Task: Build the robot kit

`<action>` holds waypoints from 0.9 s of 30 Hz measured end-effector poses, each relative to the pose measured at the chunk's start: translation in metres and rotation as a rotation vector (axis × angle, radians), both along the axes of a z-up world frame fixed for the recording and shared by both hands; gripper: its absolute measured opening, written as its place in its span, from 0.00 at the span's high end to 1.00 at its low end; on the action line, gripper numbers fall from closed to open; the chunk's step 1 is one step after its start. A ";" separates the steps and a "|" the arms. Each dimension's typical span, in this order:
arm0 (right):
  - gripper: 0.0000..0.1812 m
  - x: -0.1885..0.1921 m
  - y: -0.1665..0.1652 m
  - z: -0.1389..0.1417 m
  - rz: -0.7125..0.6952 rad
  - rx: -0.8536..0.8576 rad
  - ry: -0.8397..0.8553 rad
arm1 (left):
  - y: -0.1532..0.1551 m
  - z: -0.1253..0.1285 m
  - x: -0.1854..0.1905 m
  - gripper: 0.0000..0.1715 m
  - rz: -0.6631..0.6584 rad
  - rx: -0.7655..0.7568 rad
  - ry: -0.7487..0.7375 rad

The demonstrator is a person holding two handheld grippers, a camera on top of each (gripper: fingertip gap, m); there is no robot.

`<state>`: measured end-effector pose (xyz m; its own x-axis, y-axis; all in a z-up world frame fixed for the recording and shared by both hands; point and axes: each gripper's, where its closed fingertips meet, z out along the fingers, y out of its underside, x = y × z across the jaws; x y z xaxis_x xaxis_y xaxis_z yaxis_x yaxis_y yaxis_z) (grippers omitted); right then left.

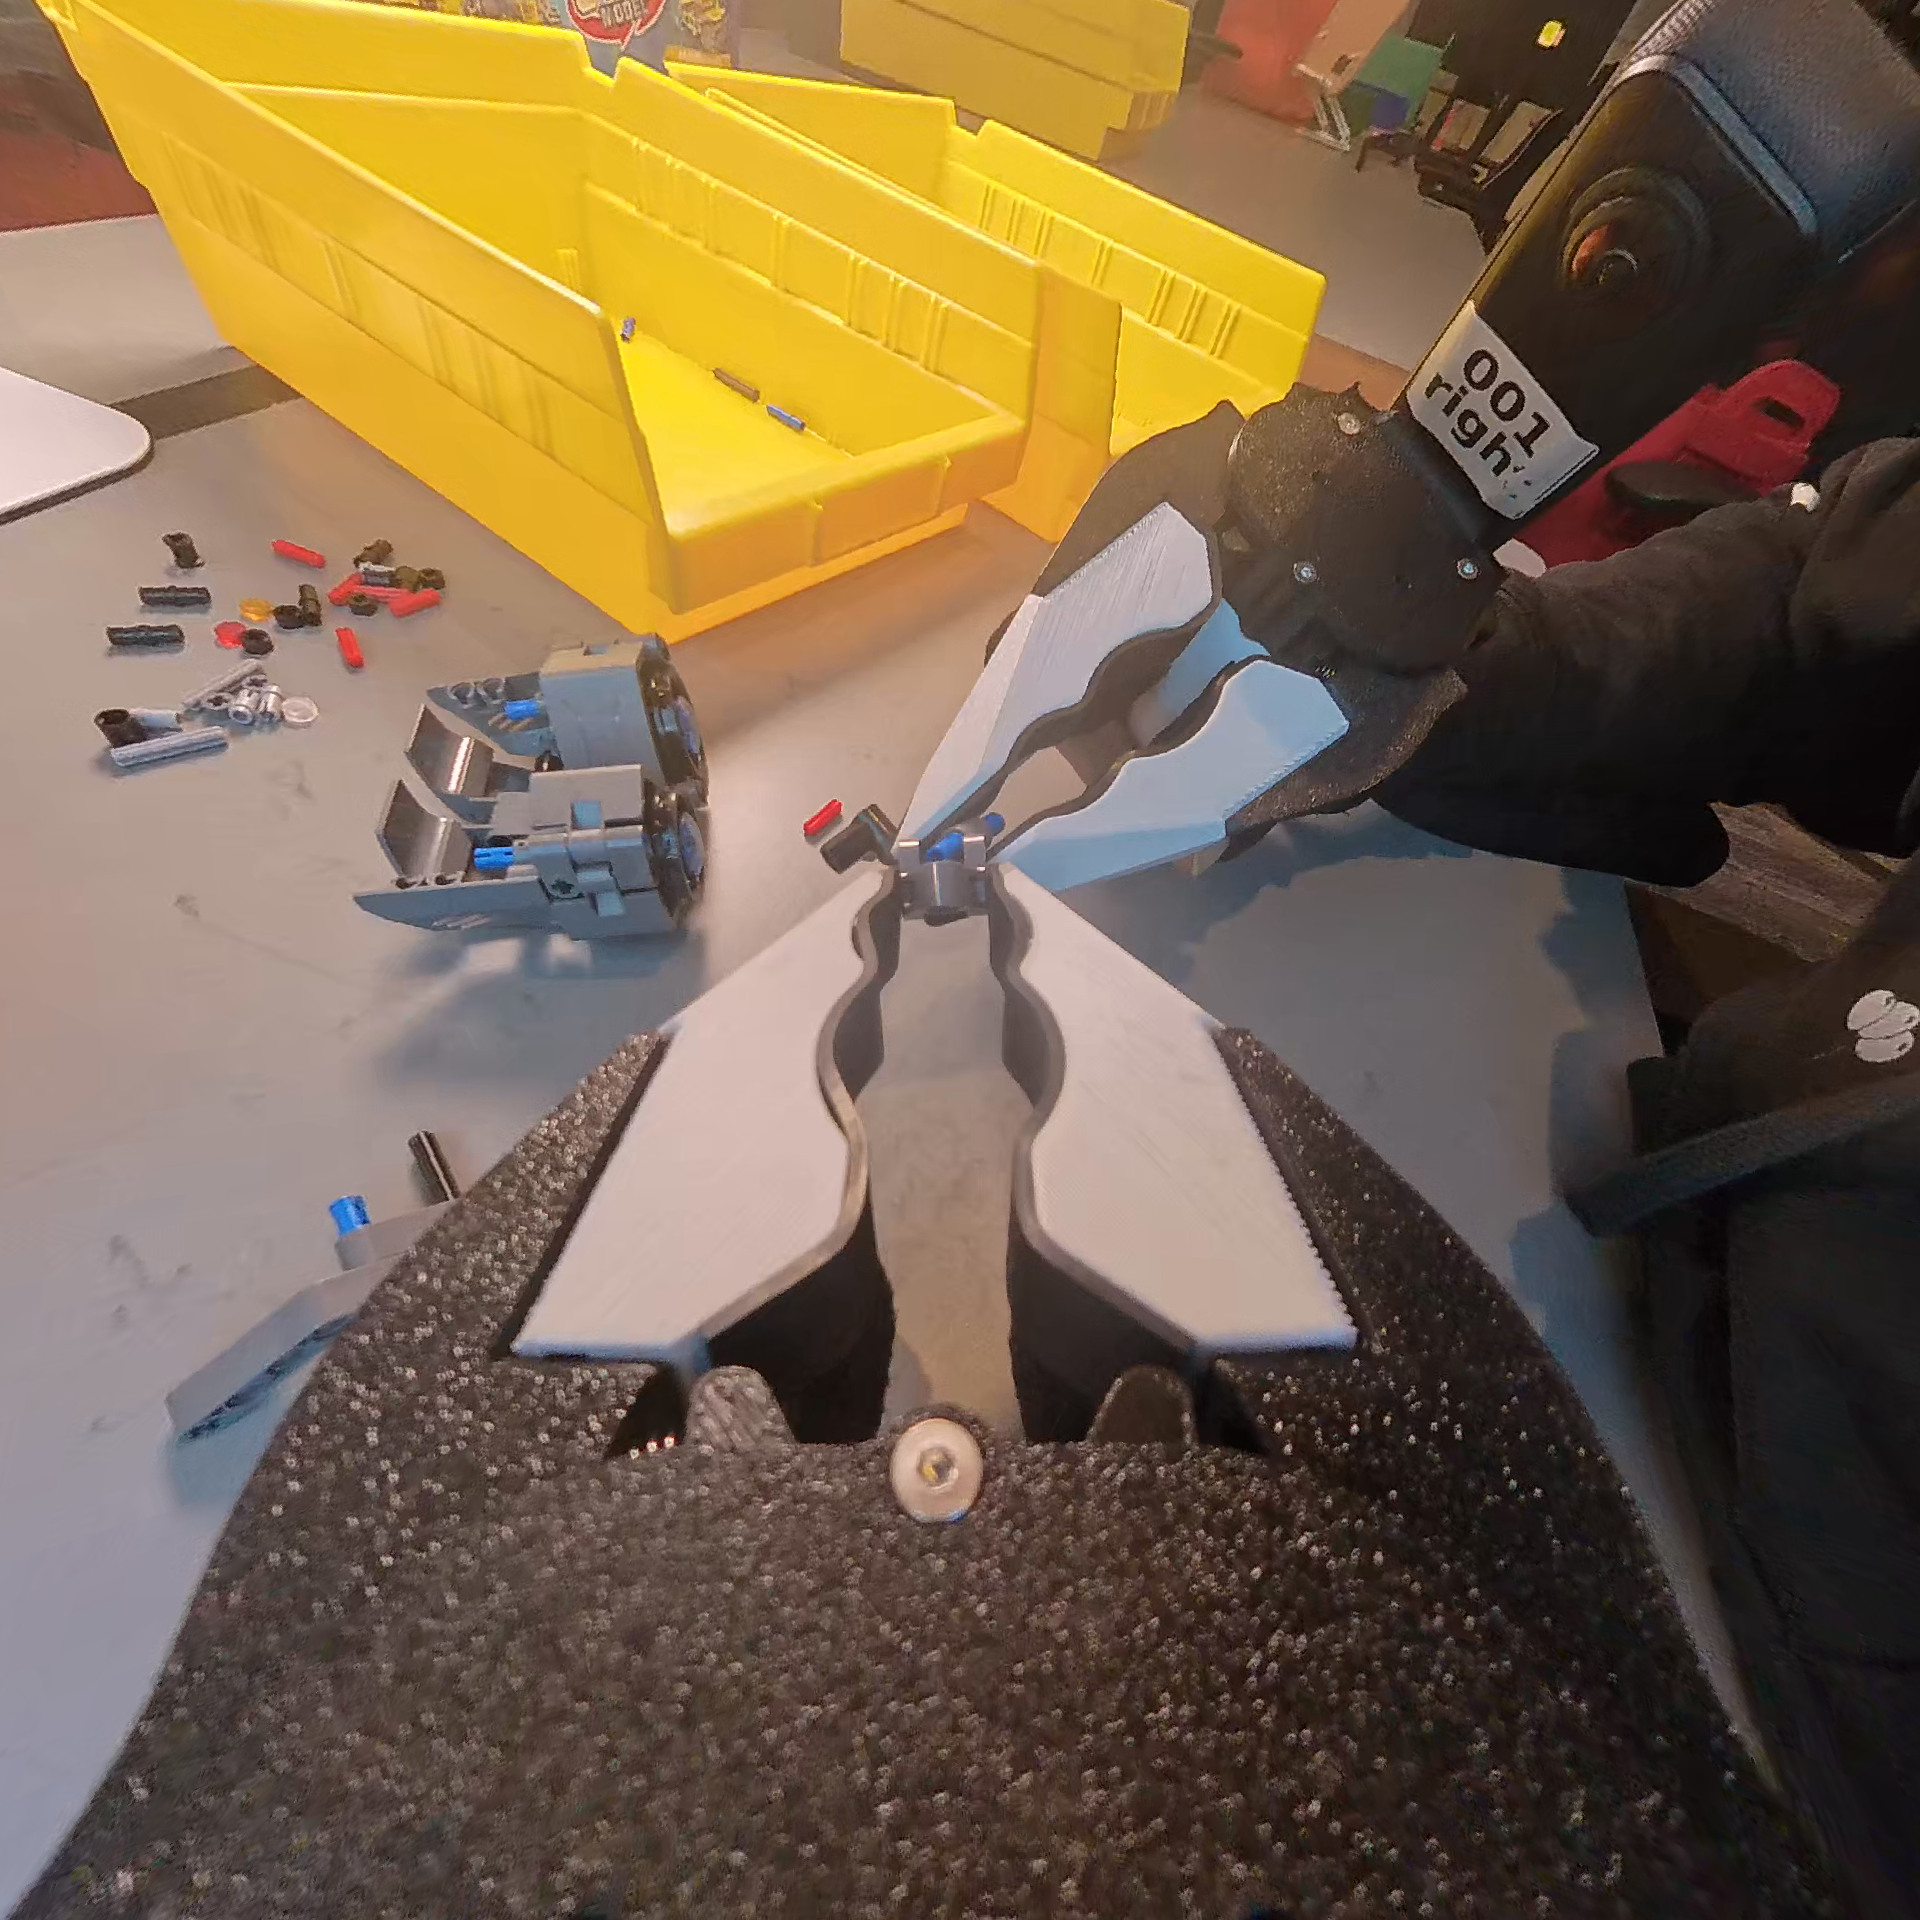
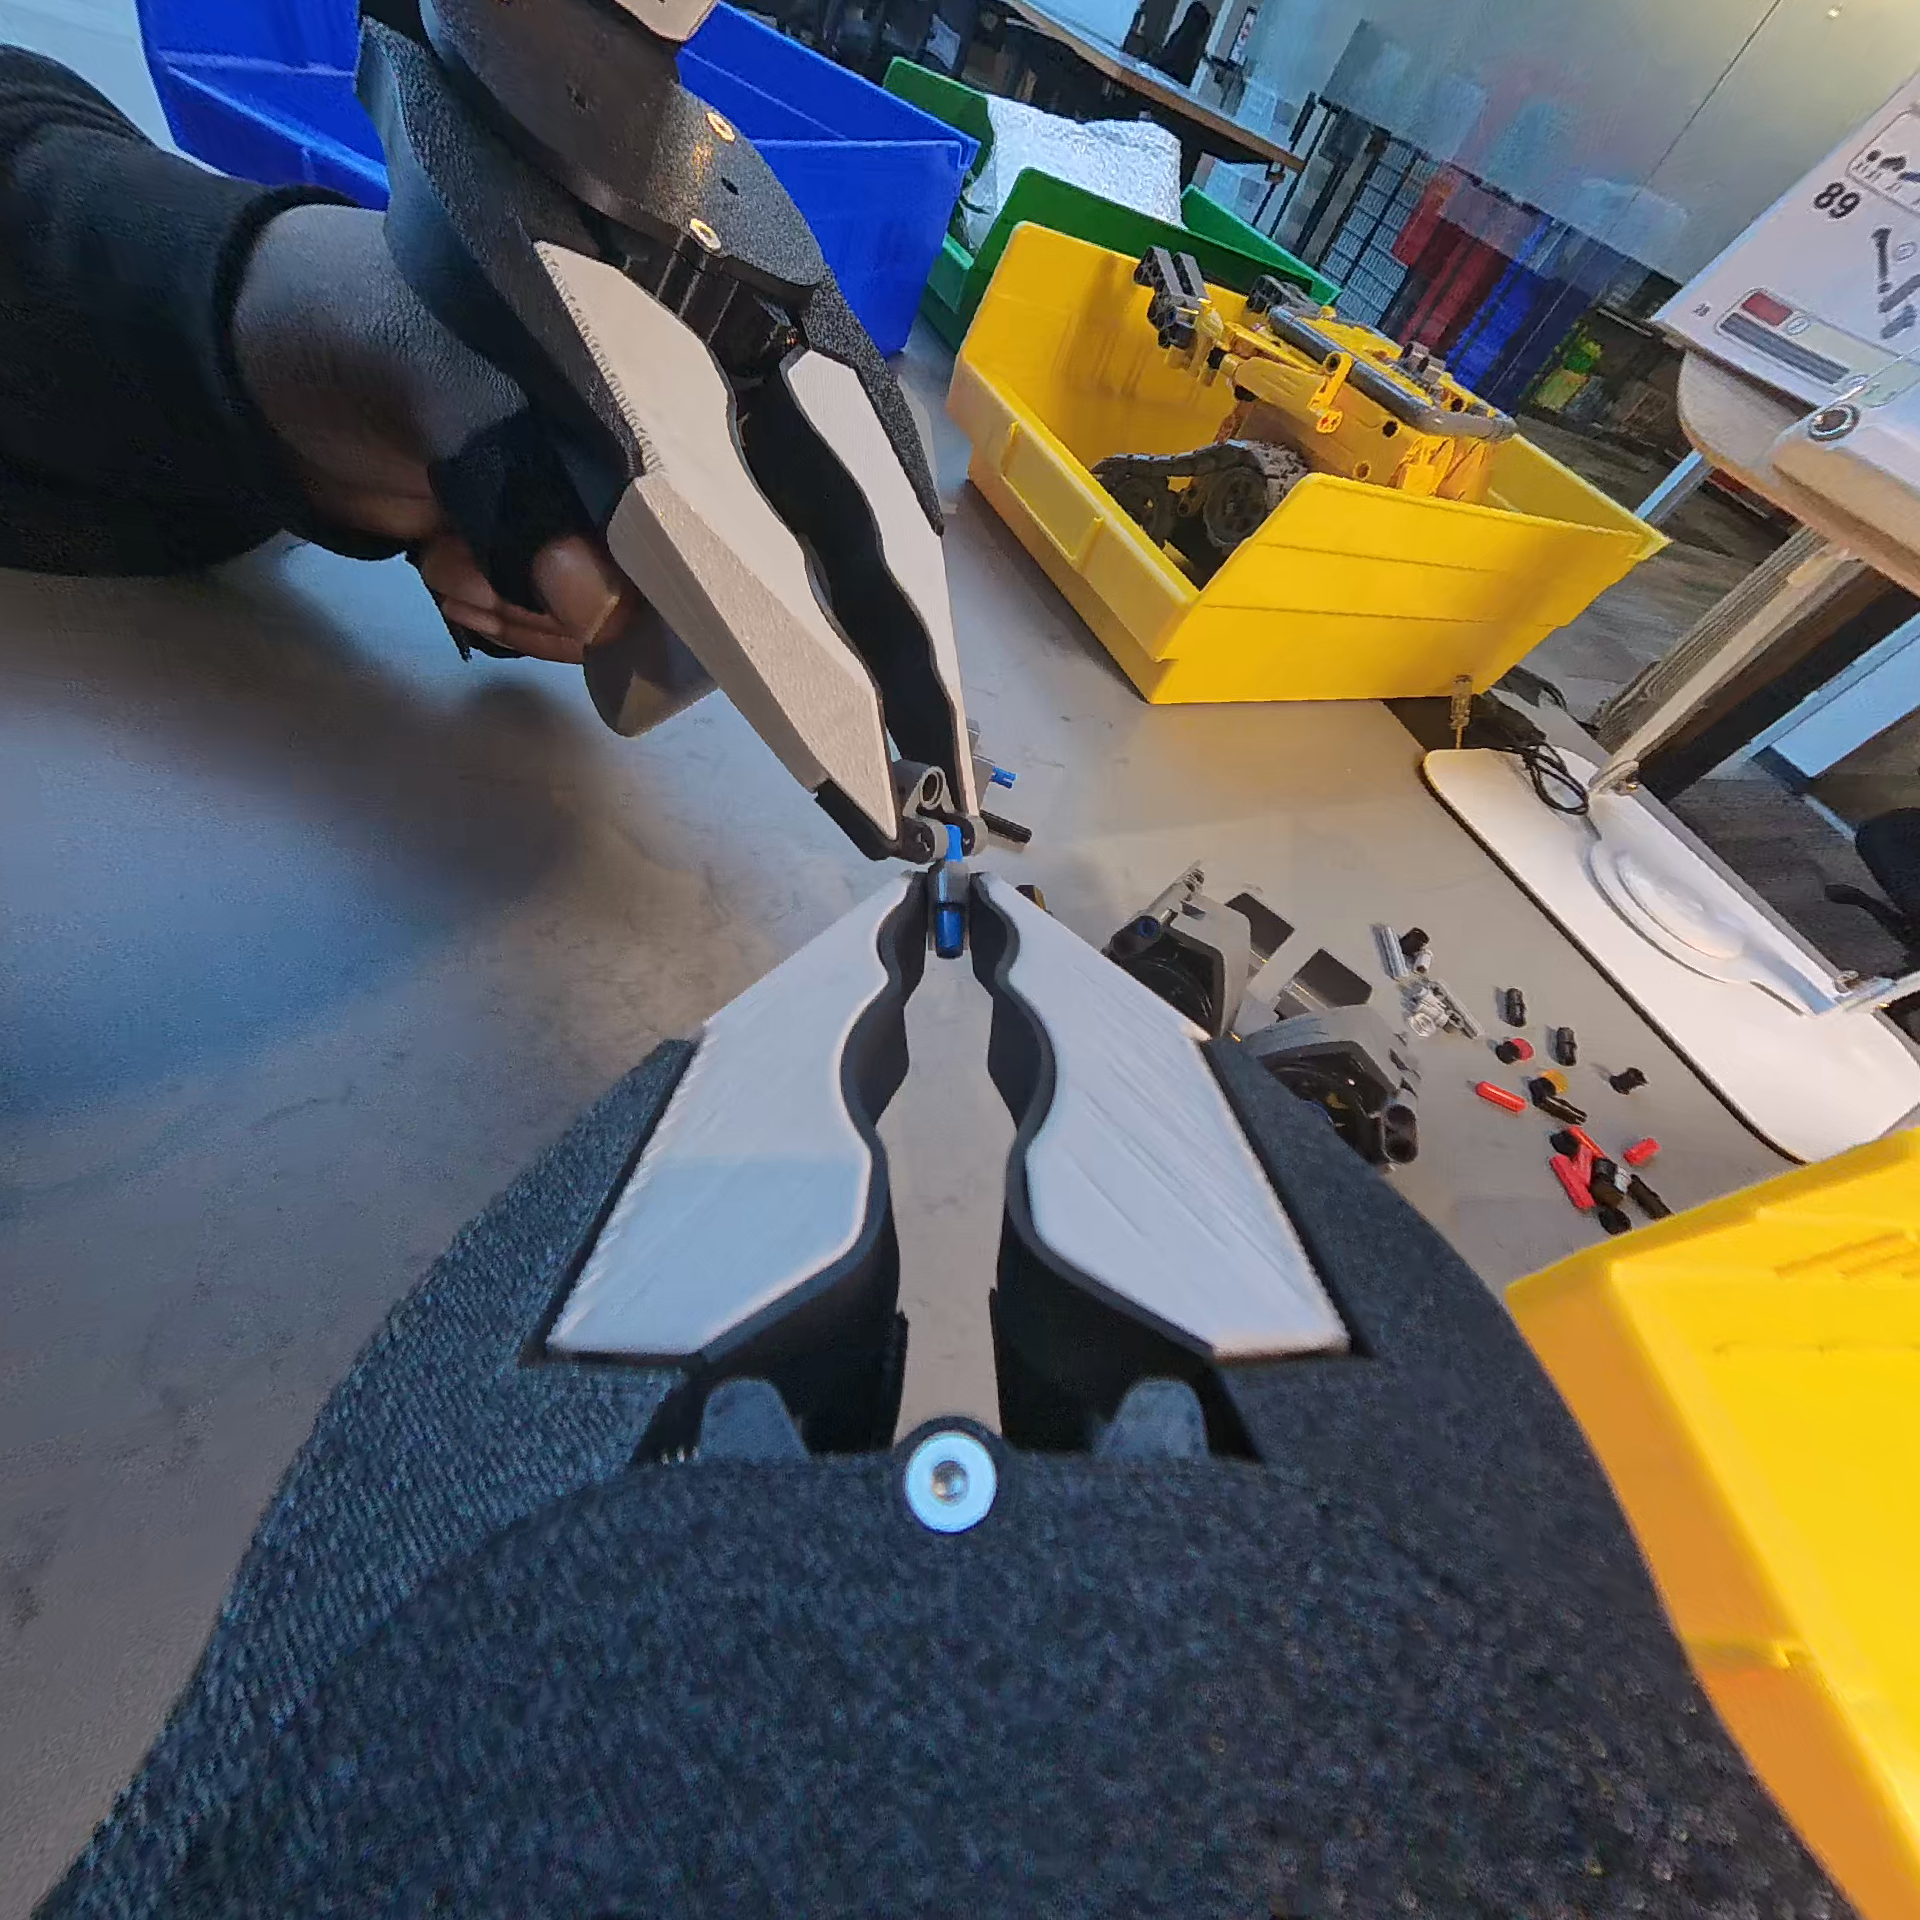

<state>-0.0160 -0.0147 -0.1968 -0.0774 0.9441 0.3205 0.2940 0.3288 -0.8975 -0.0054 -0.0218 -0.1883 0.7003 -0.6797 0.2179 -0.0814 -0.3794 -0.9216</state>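
We find both claws raised just above the desk [image 1: 312, 1039], their tips meeting over one small assembly.

The left claw [image 1: 940, 883] is pressed in on a grey connector [image 1: 935, 883], which sits between its fingertips and clear of the desk surface. The right claw [image 2: 948, 896] comes in from the opposite side and pinches a blue pin [image 2: 948, 920] lengthwise between its tips. The pin's far end touches the grey connector. We cannot tell whether the pin is seated in a hole or only resting against it. A gloved hand [image 1: 1610, 707] carries the right claw.

Just beside the meeting point, a loose red pin [image 1: 823, 818] and a black connector [image 1: 857, 836] lie on the desk. Near them to the left lies a partly built grey model [image 1: 561, 790] with black wheels, on its side. Farther left is a scatter of small parts [image 1: 260, 623] in red, black and grey. A grey beam [image 1: 301, 1320] bearing a blue peg lies close to the left claw's body.

Behind stands an open yellow bin [image 1: 727, 499] holding a few stray pins. In the right wrist view a second yellow bin [image 2: 1299, 623] contains a yellow tracked model [image 2: 1320, 395], with a blue bin [image 2: 831, 177] beyond it and a white stand base [image 2: 1662, 935] well apart on the right.
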 end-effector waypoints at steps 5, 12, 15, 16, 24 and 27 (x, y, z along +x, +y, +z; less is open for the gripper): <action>0.97 0.000 0.000 -0.001 0.000 0.005 -0.006 | 0.000 -0.001 0.001 0.91 0.000 -0.002 0.007; 0.97 0.000 -0.001 -0.002 0.000 0.008 -0.011 | 0.000 -0.003 0.001 0.91 -0.001 -0.007 0.010; 0.97 0.000 -0.001 -0.003 -0.001 0.010 -0.015 | 0.000 -0.003 0.001 0.91 0.000 -0.010 0.012; 0.97 0.000 -0.001 -0.003 -0.001 0.011 -0.016 | 0.000 -0.003 0.001 0.91 0.000 -0.011 0.013; 0.97 -0.001 -0.001 -0.007 -0.002 0.022 -0.041 | 0.001 -0.006 0.002 0.91 0.007 -0.016 0.020; 0.97 -0.001 -0.002 -0.009 0.001 0.030 -0.053 | 0.002 -0.006 0.002 0.91 0.011 -0.020 0.020</action>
<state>-0.0168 -0.0166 -0.2061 -0.0965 0.9339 0.3442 0.3406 0.3559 -0.8702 -0.0038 -0.0201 -0.1946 0.7118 -0.6680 0.2171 -0.0958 -0.3986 -0.9121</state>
